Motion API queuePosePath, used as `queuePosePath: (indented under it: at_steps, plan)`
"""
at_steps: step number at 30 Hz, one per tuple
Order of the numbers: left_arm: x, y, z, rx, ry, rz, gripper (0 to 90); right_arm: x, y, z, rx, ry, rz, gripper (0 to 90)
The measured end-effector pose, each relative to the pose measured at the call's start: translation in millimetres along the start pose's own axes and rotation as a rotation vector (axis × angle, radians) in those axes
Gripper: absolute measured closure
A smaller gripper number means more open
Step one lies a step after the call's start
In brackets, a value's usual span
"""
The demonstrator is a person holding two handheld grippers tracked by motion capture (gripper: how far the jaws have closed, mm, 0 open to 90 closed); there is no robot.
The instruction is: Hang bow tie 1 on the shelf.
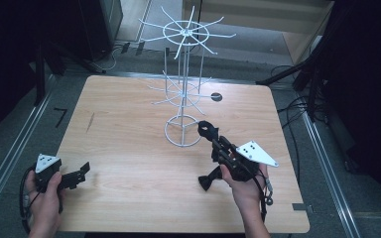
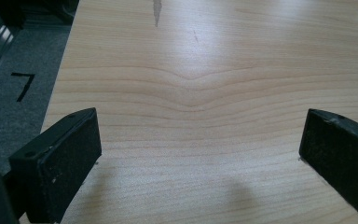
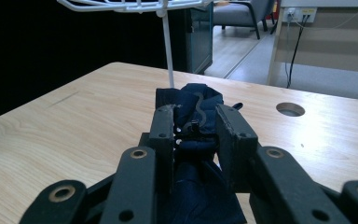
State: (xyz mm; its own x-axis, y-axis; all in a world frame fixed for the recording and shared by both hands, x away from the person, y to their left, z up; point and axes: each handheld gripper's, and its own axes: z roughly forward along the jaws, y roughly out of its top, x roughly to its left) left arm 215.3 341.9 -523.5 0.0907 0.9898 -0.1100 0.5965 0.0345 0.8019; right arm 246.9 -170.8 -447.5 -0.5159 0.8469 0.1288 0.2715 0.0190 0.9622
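A white wire rack (image 1: 184,34) with hook arms on two tiers stands on the table, at the middle toward the far side. My right gripper (image 1: 212,139) is shut on a dark navy fabric piece (image 1: 207,129), held just right of the rack's base ring (image 1: 171,137). In the right gripper view the navy piece (image 3: 200,100) sits between the jaws of my right gripper (image 3: 195,128), a small metal hook on its front, and the rack's pole (image 3: 168,42) rises behind it. My left gripper (image 1: 83,171) rests open at the near left. Its jaws stand wide apart over bare wood (image 2: 200,149).
A dark bow-shaped thing (image 1: 208,180) lies by the right hand. The wooden table (image 1: 129,148) has a round hole (image 1: 216,96) behind the rack. Dark stands and cables surround the table on the floor.
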Motion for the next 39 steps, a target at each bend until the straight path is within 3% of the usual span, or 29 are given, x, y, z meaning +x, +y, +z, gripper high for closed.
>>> queuePosePath:
  at_steps: [39]
  plan:
    - [-0.4, -0.1, -0.1, -0.002, 0.002, -0.001, 0.0, -5.8, 27.9, -21.5, -0.117, -0.043, 0.003, 70.7]
